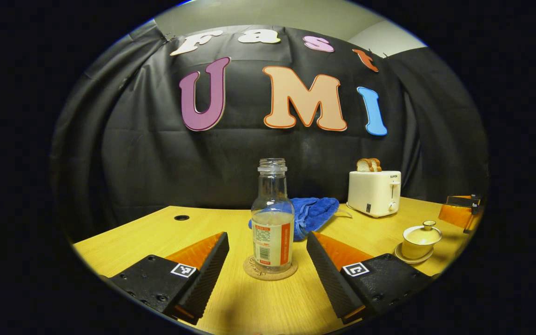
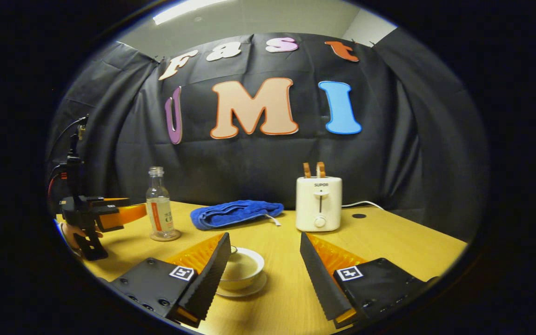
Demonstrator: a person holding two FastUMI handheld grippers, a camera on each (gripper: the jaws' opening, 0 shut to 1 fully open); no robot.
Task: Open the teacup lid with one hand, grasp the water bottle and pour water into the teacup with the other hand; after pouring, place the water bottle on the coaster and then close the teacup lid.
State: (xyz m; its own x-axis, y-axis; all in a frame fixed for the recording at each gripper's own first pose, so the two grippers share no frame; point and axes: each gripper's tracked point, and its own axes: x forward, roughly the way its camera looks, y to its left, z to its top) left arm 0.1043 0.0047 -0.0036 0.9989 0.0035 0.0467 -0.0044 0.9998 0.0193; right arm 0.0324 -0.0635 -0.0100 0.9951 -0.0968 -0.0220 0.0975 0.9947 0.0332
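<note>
Both grippers poised, nothing gripped yet.

The left gripper (image 1: 268, 260) is held with jaws spread around the water bottle (image 1: 272, 218) on its coaster (image 1: 270, 270), frame centre; the right gripper (image 2: 263, 267) gapes by the lidded teacup (image 2: 241, 268), lower centre. The lid knob should be centred before closing.

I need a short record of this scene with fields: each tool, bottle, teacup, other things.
left tool: open, fingers either side of the water bottle, not touching
right tool: open, low over the teacup
water bottle: upright on coaster, no cap, partly filled
teacup: on saucer, lid on
other: toaster with bread, blue cloth, table
</note>
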